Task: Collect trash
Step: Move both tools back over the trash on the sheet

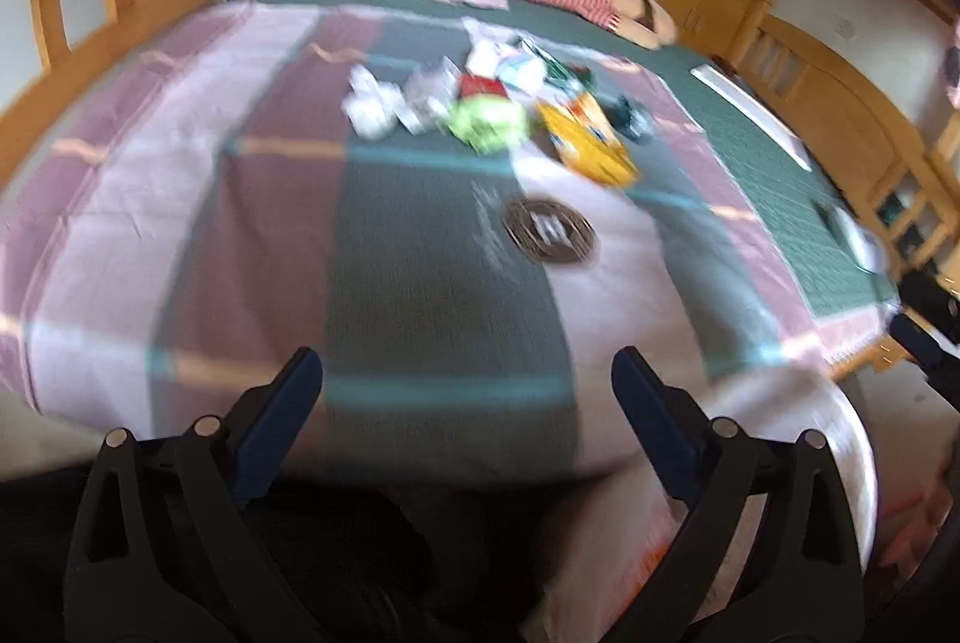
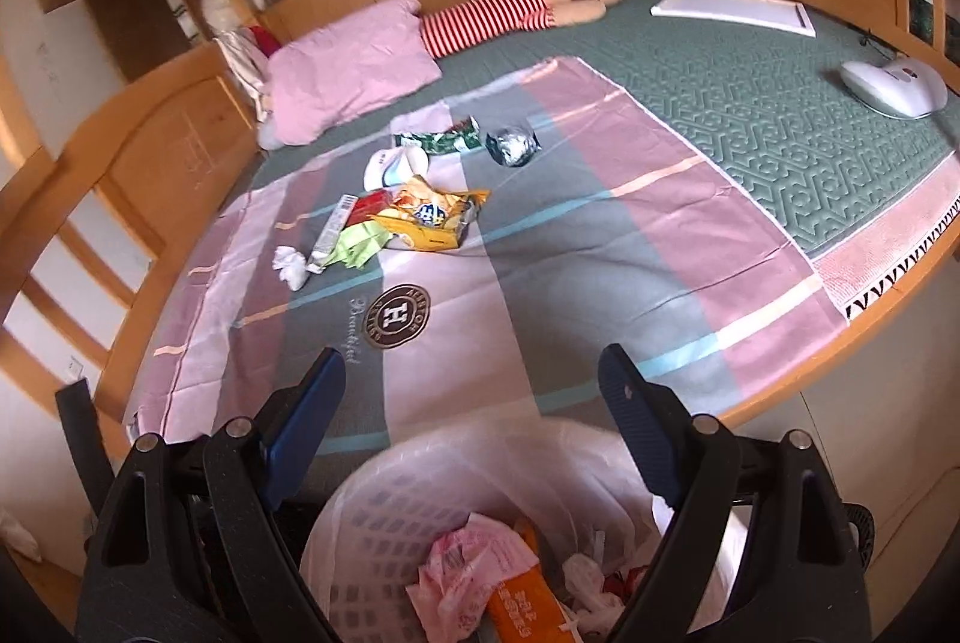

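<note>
the trash lies in one loose heap on the bed (image 2: 750, 115), in the middle of the pink and grey striped sheet (image 2: 600, 247). i judge all of it is very light and soft: a yellow snack bag (image 2: 429, 217) that will crackle and slip, a crumpled white tissue (image 2: 291, 266), a green wrapper (image 2: 360, 247), a silver foil ball (image 2: 511, 145) a little apart from the others. nothing here looks fragile. for the snack bag i would pinch a free edge or a corner, not the flat slippery middle; the tissue i can take at its bulk.

my left claw (image 1: 465, 373) is wide open with nothing between the fingers. my right claw (image 2: 471, 373) is also wide apart and empty, and it hangs above the white bin (image 2: 384, 517), which has a plastic liner and already some wrappers inside.

around: a pink pillow (image 2: 354, 73) and a striped doll (image 2: 498, 13) at the far side, a white flat board (image 2: 732, 10) and a white device (image 2: 894, 88) on the green mattress, all well apart from the heap. nothing stands between the claws and the trash. the sheet is soft, so i may catch its cloth together with a wrapper if i go too deep.
</note>
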Motion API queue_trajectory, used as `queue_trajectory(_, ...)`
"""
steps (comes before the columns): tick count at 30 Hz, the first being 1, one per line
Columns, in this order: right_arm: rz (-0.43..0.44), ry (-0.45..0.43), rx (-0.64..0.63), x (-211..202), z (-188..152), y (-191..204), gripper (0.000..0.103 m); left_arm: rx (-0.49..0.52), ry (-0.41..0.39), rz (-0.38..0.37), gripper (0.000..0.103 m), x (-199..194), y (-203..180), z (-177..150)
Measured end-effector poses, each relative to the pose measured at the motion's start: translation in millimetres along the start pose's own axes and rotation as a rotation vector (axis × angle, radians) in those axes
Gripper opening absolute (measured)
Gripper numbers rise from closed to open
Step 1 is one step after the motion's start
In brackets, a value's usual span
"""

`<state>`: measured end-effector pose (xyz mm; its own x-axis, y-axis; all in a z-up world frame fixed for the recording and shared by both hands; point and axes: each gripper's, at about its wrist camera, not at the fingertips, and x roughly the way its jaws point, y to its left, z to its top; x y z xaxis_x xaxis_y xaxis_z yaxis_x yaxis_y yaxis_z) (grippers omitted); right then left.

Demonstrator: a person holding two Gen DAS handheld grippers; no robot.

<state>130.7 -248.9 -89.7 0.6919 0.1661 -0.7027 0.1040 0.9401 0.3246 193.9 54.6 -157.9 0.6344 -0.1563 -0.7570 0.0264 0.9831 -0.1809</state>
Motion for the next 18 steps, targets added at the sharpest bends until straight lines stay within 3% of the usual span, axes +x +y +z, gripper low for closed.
queue_trajectory(3,-0.033,-0.005,-0.025,22,23,7,0.085,0.001,-0.023,0.091,0.098,11,-3,34)
queue_trajectory(6,-0.087,0.004,-0.081,58,47,14,0.084,0.014,-0.058,0.102,0.099,24,-5,61)
queue_trajectory(10,-0.103,0.064,-0.113,114,70,21,0.085,0.01,-0.052,0.137,0.099,50,5,61)
queue_trajectory(12,-0.09,0.104,-0.132,149,79,31,0.085,-0.082,0.071,0.139,0.099,69,24,51)
queue_trajectory(13,-0.089,0.113,-0.144,160,82,35,0.085,-0.13,0.095,0.121,0.099,73,31,50)
queue_trajectory(14,-0.093,0.124,-0.162,177,87,40,0.084,-0.191,0.103,0.099,0.099,75,42,49)
queue_trajectory(18,-0.06,0.163,-0.136,238,107,50,0.084,-0.313,0.096,0.159,0.099,74,72,47)
